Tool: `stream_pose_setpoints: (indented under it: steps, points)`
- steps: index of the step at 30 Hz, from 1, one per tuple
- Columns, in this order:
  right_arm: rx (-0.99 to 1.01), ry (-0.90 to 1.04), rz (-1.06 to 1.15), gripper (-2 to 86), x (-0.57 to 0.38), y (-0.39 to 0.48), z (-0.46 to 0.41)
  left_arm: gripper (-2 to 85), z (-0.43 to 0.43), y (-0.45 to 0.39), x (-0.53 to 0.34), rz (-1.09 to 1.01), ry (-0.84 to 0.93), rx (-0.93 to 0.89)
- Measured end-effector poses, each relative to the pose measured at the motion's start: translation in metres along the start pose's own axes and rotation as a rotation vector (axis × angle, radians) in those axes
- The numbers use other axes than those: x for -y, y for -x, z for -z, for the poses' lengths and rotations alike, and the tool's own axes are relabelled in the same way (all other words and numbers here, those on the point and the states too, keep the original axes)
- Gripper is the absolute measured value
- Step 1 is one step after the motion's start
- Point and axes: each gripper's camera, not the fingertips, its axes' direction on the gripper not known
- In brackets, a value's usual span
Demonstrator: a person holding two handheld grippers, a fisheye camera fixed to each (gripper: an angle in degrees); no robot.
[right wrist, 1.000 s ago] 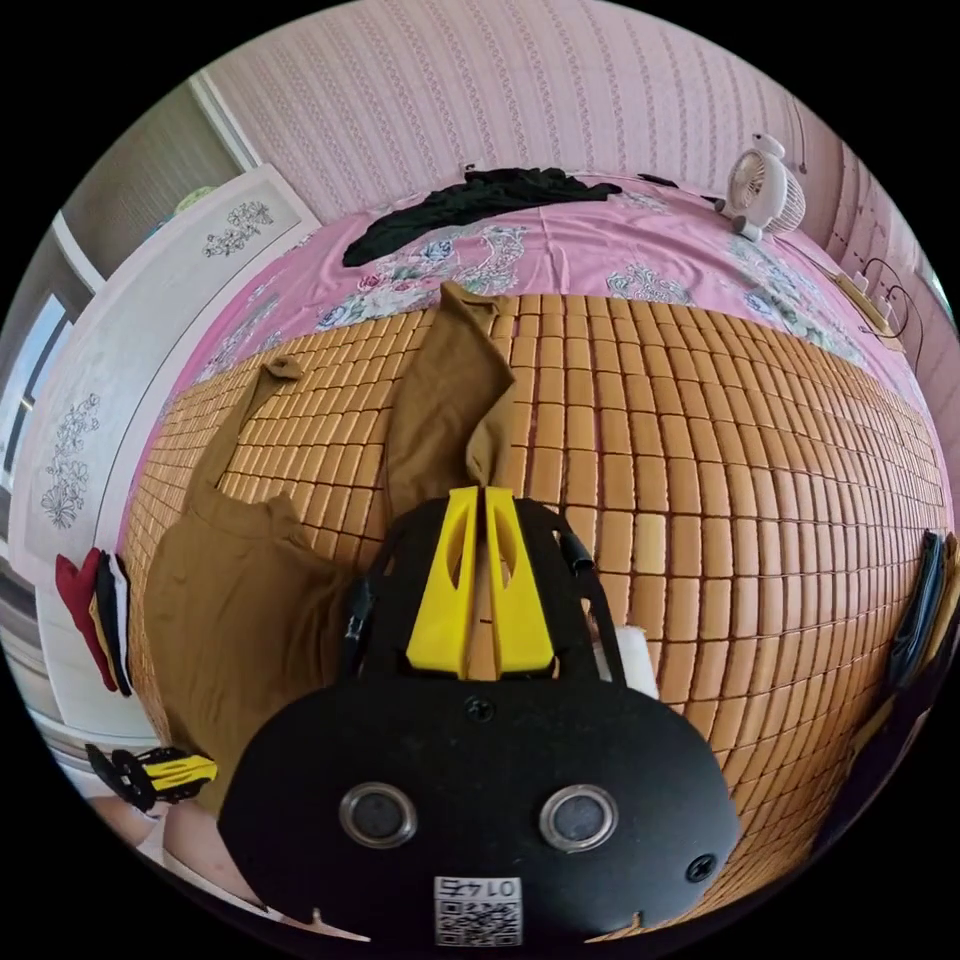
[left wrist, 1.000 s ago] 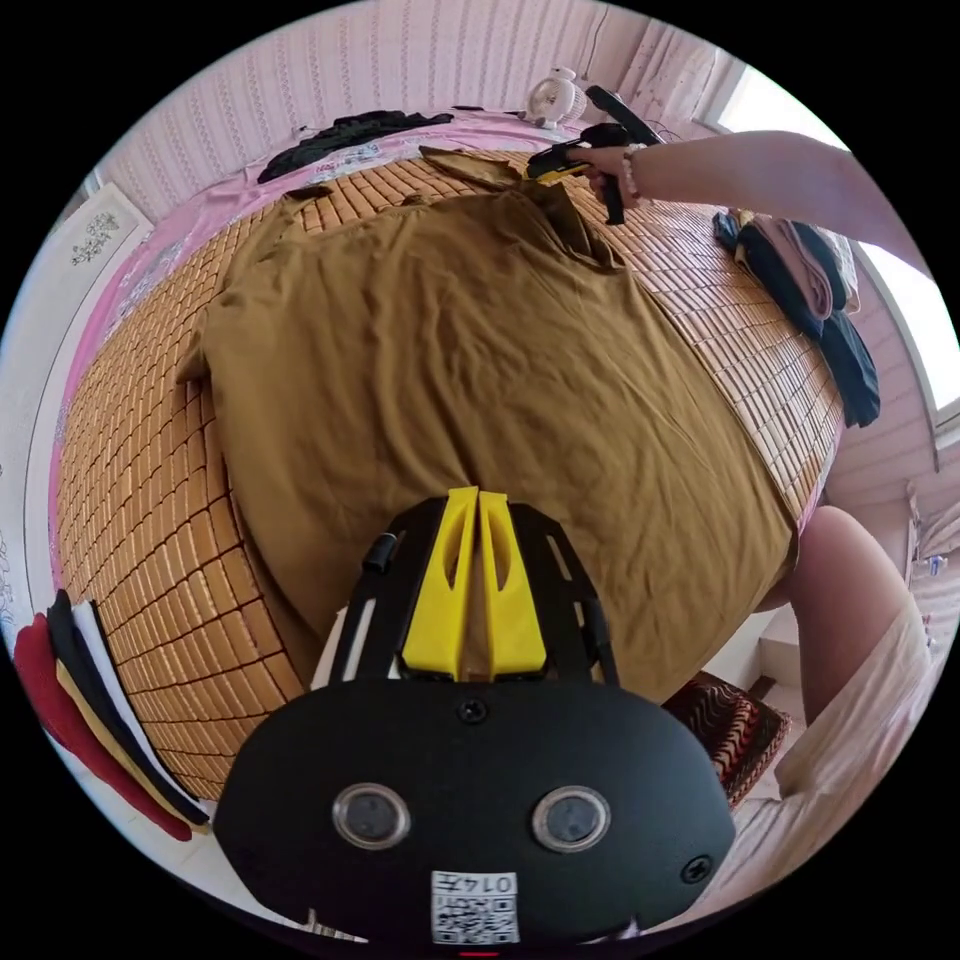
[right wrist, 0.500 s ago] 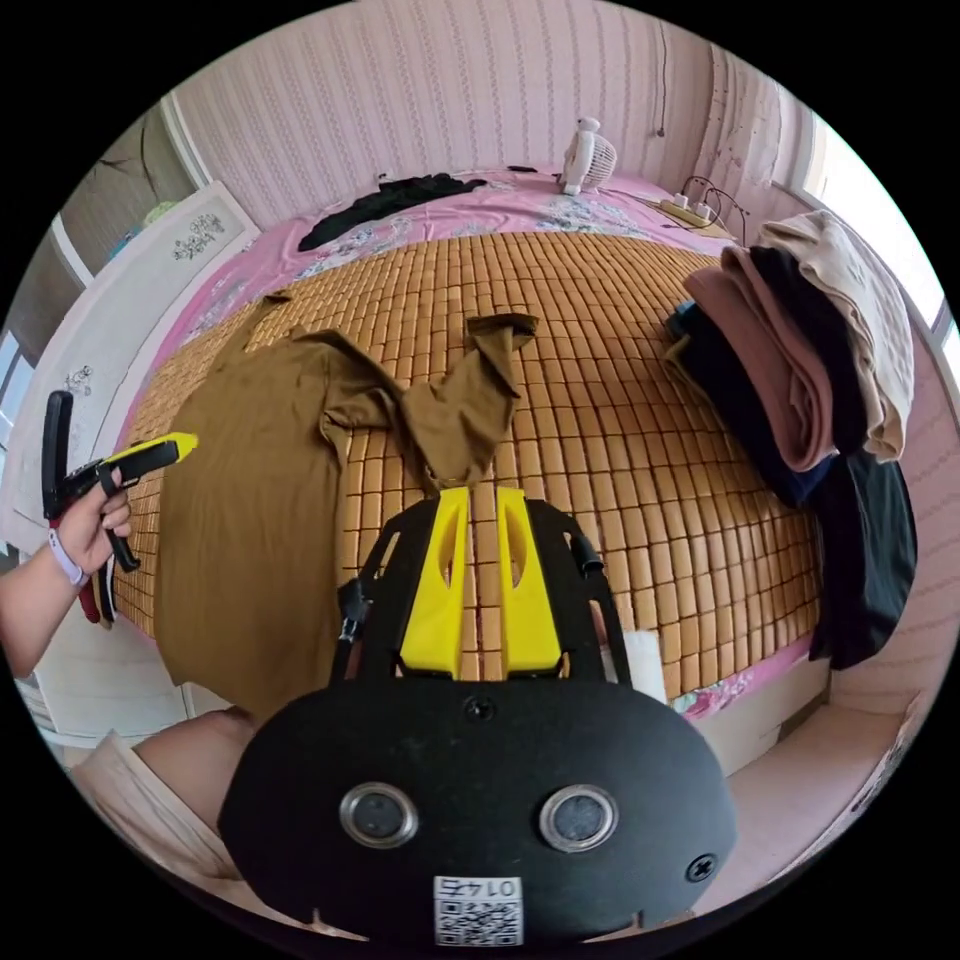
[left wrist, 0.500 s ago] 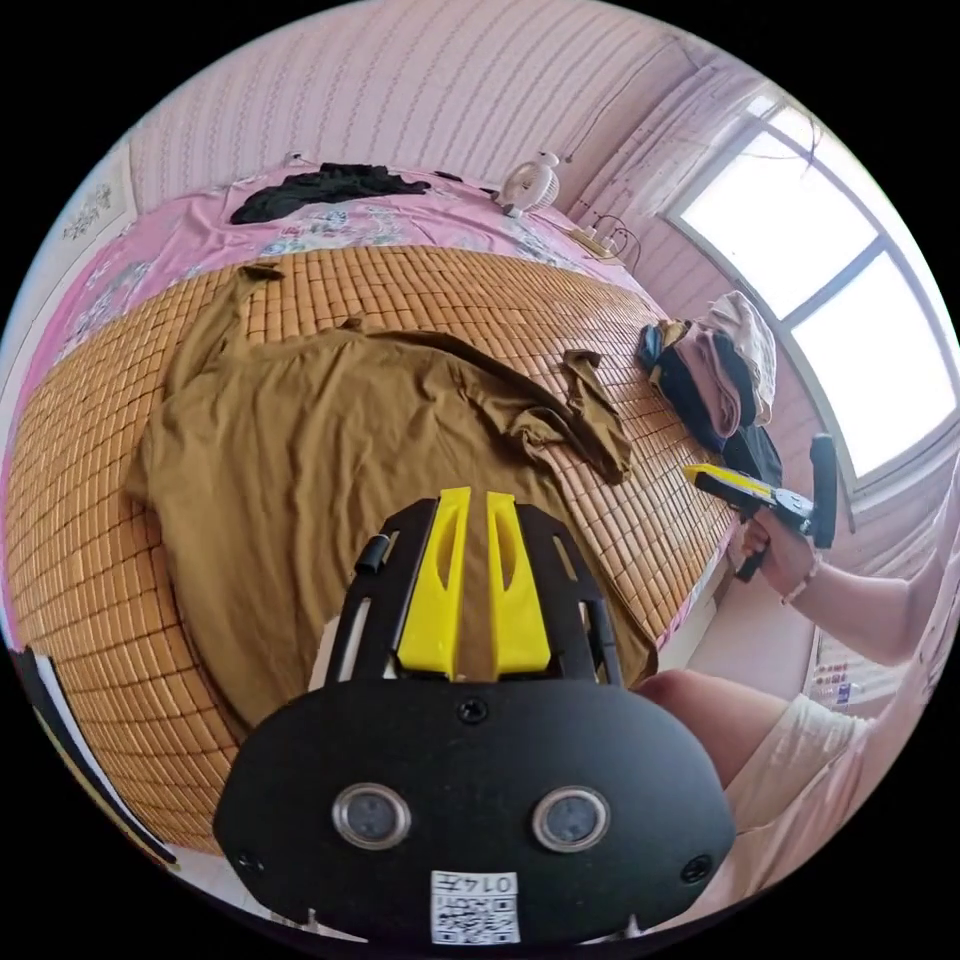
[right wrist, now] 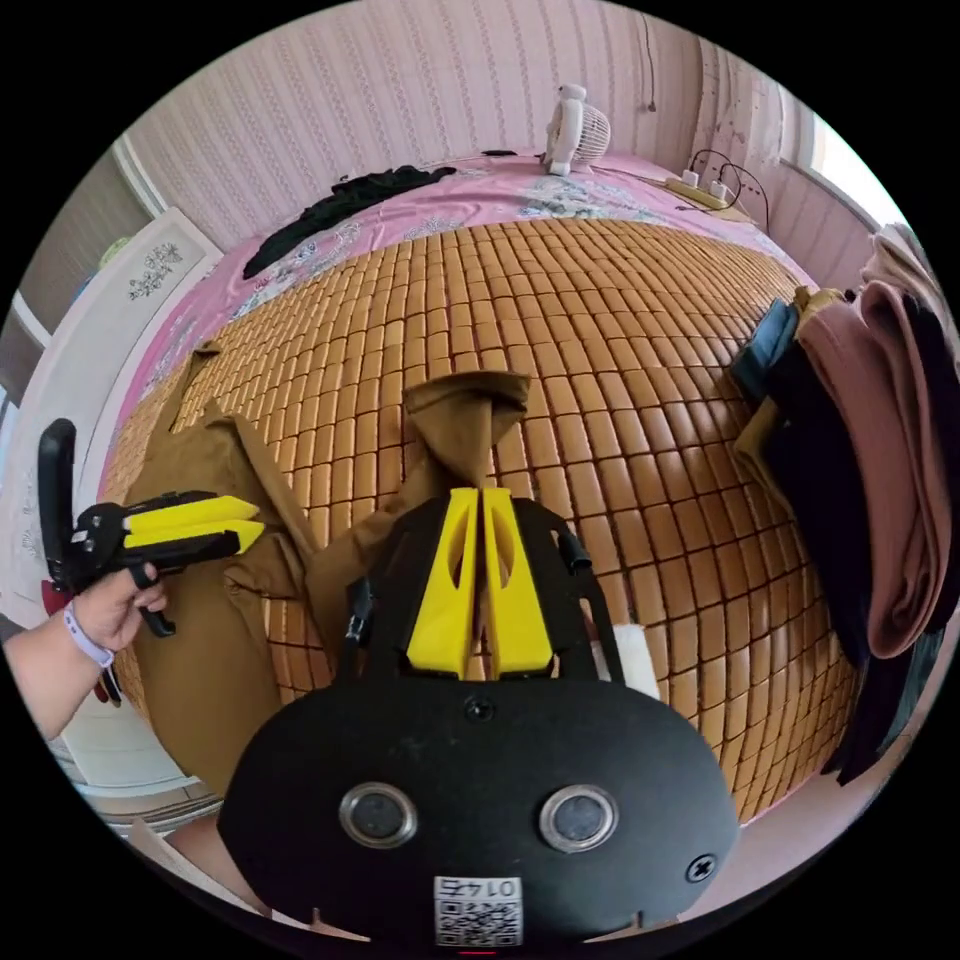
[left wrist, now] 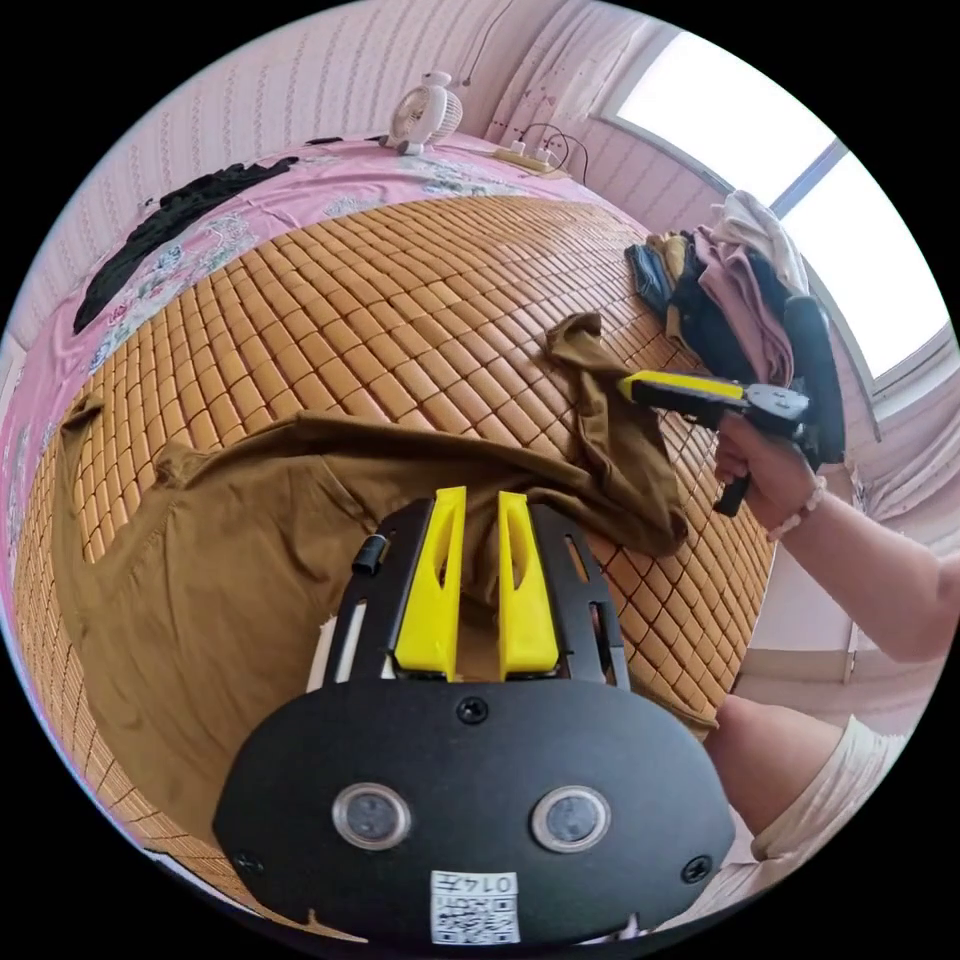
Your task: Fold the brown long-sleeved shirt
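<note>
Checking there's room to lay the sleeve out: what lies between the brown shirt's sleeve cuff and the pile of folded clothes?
In the right gripper view, bare bamboo-tile mat separates the brown long-sleeved shirt's cuff from the stacked dark and pink clothes pile.

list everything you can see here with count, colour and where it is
brown long-sleeved shirt: 1, brown, spread on the mat, one sleeve bunched toward the right gripper
bamboo mat: 1, orange-tan tiles, covering the bed
bedsheet: 1, pink floral, beyond the mat
dark garment: 1, black, on the sheet near the wall
fan: 1, white, at the bed's far edge
power strip: 1, pale, near the window corner
clothes pile: 1, mauve, navy and black, at the mat's edge
left gripper: 1, yellow jaws, parted over the shirt
right gripper: 1, yellow jaws, together by the sleeve
hands: 2, each holding a gripper
</note>
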Motion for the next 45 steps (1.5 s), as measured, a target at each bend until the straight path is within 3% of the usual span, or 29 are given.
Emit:
stream_pose_setpoints:
  steps: [3, 6, 9, 11, 13, 19, 24, 30, 36, 41, 45]
  points:
    - [0.123, -0.171, -0.067, 0.4, -0.030, -0.032, 0.062, 5.5, -0.015, -0.010, 0.011, -0.022, 0.075, 0.038]
    - [0.039, -0.261, -0.176, 1.0, -0.088, -0.069, 0.122, 4.9, -0.014, -0.019, 0.017, -0.059, 0.075, 0.055]
    - [-0.065, -0.150, -0.301, 2.4, -0.153, -0.107, 0.144, 4.8, -0.011, -0.024, 0.023, -0.076, 0.071, 0.025]
    - [-0.106, 0.023, -0.432, 3.8, -0.190, -0.131, 0.141, 4.8, -0.010, -0.026, 0.027, -0.083, 0.078, 0.017]
    - [-0.109, 0.047, -0.466, 5.6, -0.203, -0.138, 0.142, 4.9, -0.010, -0.029, 0.032, -0.097, 0.083, 0.015]
    - [-0.105, 0.017, -0.465, 8.5, -0.195, -0.148, 0.122, 5.6, 0.001, -0.043, 0.056, -0.158, 0.017, 0.014]
    - [-0.102, -0.045, -0.692, 9.7, -0.196, -0.178, 0.113, 6.5, -0.009, -0.054, 0.080, -0.188, 0.014, 0.042]
    - [-0.068, -0.037, -0.741, 1.7, -0.204, -0.194, 0.105, 4.8, -0.032, -0.060, 0.091, -0.204, 0.072, 0.127]
    - [0.071, -0.011, -0.622, 0.4, -0.204, -0.194, 0.151, -0.6, -0.028, -0.068, 0.085, -0.240, 0.071, 0.128]
    - [0.368, -0.235, -0.852, 1.7, -0.185, -0.224, 0.197, -0.9, -0.008, -0.065, 0.077, -0.210, -0.033, 0.104]
    - [0.211, -0.199, -0.843, 4.9, -0.160, -0.239, 0.160, -0.3, 0.000, -0.049, 0.074, -0.085, -0.083, 0.132]
